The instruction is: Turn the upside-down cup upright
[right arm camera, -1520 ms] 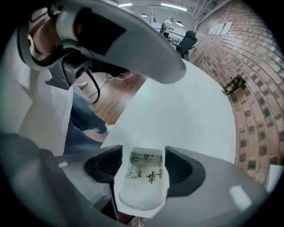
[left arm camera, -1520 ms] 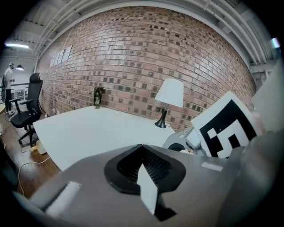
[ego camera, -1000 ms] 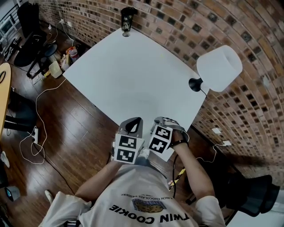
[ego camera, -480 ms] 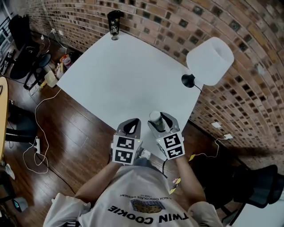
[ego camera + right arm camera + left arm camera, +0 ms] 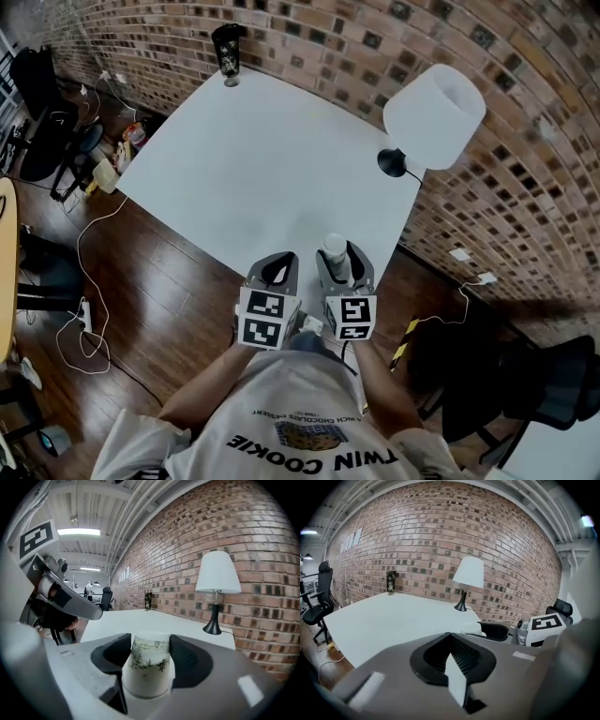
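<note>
The right gripper (image 5: 336, 253) is clamped on the sides of a white paper cup with a green leaf print (image 5: 149, 665), which sits at the 6 o'clock edge of the white worktop (image 5: 262, 159) with its narrow end up and wide rim down. Just beside it at 9 o'clock, the left gripper (image 5: 278, 266) has its jaw tips together on nothing. A white-shaded lamp with a black base (image 5: 434, 103) stands at 2 o'clock and a dark tumbler (image 5: 226, 49) at the 11 o'clock corner.
</note>
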Demonstrator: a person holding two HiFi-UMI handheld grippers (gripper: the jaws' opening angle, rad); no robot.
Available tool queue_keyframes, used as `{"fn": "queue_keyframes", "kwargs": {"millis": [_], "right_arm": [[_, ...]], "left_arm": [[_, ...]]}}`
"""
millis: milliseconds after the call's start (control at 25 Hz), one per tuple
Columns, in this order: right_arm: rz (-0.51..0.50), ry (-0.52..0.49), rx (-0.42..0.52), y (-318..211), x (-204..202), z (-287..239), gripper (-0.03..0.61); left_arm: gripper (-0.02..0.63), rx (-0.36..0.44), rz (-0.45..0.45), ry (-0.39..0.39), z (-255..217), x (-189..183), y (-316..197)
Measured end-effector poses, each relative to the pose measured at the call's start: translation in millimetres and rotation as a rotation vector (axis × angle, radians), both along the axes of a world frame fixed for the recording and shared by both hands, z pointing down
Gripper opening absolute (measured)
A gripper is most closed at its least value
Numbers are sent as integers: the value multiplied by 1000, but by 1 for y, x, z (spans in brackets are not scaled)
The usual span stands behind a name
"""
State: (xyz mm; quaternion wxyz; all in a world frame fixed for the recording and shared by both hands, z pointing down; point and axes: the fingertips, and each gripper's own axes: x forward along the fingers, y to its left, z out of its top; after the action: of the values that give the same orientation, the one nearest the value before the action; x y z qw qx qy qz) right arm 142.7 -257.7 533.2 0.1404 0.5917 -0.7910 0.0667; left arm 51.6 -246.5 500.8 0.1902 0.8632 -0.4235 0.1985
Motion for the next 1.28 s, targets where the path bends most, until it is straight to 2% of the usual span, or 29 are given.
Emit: {"fn": "queue_keyframes", "kwargs": {"millis": [240,400,800,1040,1280], "right_arm": [[26,-1,10,8,1,6,264],[32,39,1,13,-1,5,264],[43,44,-75,21,-4,16,265],[83,44,-61,30,-7,-2,265],[142,19,-64,56,-16,-35,265]], "left_arm": [[3,0,14,-6,1,2,3],[3,4,17,-2,1,1,4],[3,2,49,19,2,-5,11],[3,1,94,32,0,-17,22],[3,4,123,80,-8,-24,40]]}}
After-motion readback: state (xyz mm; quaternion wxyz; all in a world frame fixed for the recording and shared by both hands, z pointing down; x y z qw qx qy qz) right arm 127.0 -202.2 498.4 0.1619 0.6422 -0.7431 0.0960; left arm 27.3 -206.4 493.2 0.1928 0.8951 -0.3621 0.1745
